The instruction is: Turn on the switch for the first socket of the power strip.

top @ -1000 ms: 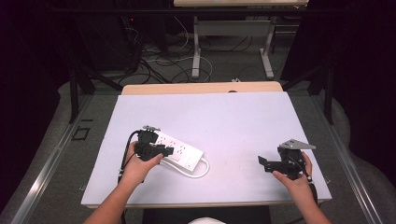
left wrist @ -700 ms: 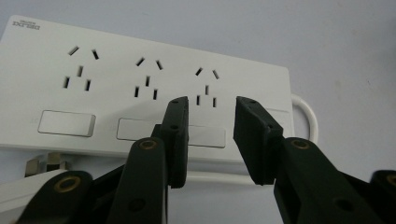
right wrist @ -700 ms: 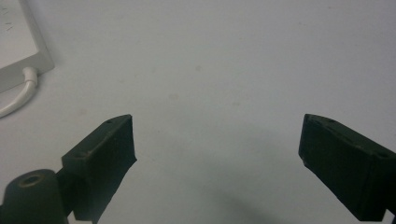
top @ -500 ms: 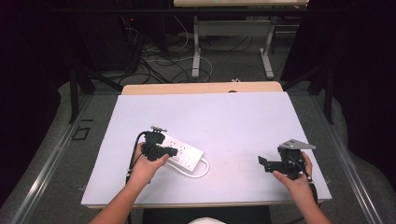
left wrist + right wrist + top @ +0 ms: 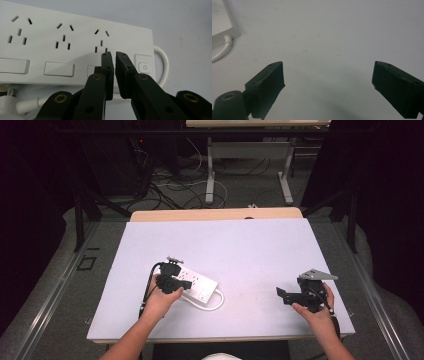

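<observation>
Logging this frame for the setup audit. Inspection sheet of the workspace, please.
Surface: table with a pale top, bare apart from the job's things; faint marks show in the right gripper view.
Job's things: white power strip lying flat near the left front, socket face up, with rocker switches and a power button.
Clutter: nothing seen.
Grippers: left gripper over the strip, jaws nearly together, tips just beside the power button; right gripper held at the right front, jaws wide apart, holding nothing.
Cables: strip's white cord loops at its right end; black cable trails from the left gripper.
Surroundings: floor cables and a second table's legs beyond.
</observation>
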Available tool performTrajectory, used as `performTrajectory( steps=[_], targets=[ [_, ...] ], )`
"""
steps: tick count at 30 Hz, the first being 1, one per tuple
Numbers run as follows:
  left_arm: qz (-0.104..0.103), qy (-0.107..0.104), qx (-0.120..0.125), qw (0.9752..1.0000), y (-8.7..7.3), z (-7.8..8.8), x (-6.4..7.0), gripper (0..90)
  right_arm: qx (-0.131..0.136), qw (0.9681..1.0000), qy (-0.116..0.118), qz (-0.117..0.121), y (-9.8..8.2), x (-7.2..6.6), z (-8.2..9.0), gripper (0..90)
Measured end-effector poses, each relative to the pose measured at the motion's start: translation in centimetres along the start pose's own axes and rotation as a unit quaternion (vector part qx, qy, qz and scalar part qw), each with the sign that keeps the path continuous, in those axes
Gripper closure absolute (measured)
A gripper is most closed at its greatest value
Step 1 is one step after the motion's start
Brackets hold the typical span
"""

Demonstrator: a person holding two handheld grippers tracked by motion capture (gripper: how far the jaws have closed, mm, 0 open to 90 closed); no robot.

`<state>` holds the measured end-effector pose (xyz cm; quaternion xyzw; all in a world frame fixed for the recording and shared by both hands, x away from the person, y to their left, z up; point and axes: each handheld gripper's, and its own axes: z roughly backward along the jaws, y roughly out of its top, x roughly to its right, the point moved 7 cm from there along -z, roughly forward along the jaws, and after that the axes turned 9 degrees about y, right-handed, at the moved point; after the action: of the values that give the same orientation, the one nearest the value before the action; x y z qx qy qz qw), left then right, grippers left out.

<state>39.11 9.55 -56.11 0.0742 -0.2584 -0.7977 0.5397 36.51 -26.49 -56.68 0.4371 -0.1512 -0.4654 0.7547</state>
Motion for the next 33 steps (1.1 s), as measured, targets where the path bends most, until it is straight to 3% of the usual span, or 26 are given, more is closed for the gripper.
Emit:
performTrajectory(
  steps=[10, 14, 16, 20, 26, 28, 33],
  targets=[
    [-0.003, 0.001, -0.004, 1.0000, 0.0, -0.3, 0.2, 88.1, 0.000, 1.0000, 0.001, -0.001, 0.0, 0.0, 0.0, 10.3],
    [-0.004, 0.008, -0.015, 0.9998, -0.5, -1.3, 0.2, 89.5, -0.003, 1.0000, 0.000, 0.000, 0.0, 0.0, 0.0, 10.3],
    [0.002, -0.002, -0.005, 1.0000, -0.6, -1.3, 0.1, 90.0, -0.002, 1.0000, 0.000, 0.002, 0.0, 0.0, 0.0, 10.3],
    [-0.009, 0.011, -0.011, 0.9998, -0.7, -1.2, 0.0, 90.0, -0.002, 1.0000, 0.000, -0.004, 0.0, 0.0, -0.1, 10.3],
    [-0.012, 0.011, -0.017, 0.9997, -0.9, -1.2, -0.1, 90.0, -0.002, 1.0000, 0.003, -0.004, -0.1, -0.1, -0.1, 10.3],
    [-0.009, 0.000, -0.014, 0.9999, -0.9, -1.4, 0.0, 90.0, -0.003, 1.0000, 0.003, -0.007, -0.1, -0.1, -0.1, 10.3],
    [-0.006, 0.000, -0.011, 0.9999, -0.9, -1.4, -0.1, 90.0, -0.002, 1.0000, 0.005, -0.005, -0.1, -0.1, -0.1, 10.3]
  ],
)
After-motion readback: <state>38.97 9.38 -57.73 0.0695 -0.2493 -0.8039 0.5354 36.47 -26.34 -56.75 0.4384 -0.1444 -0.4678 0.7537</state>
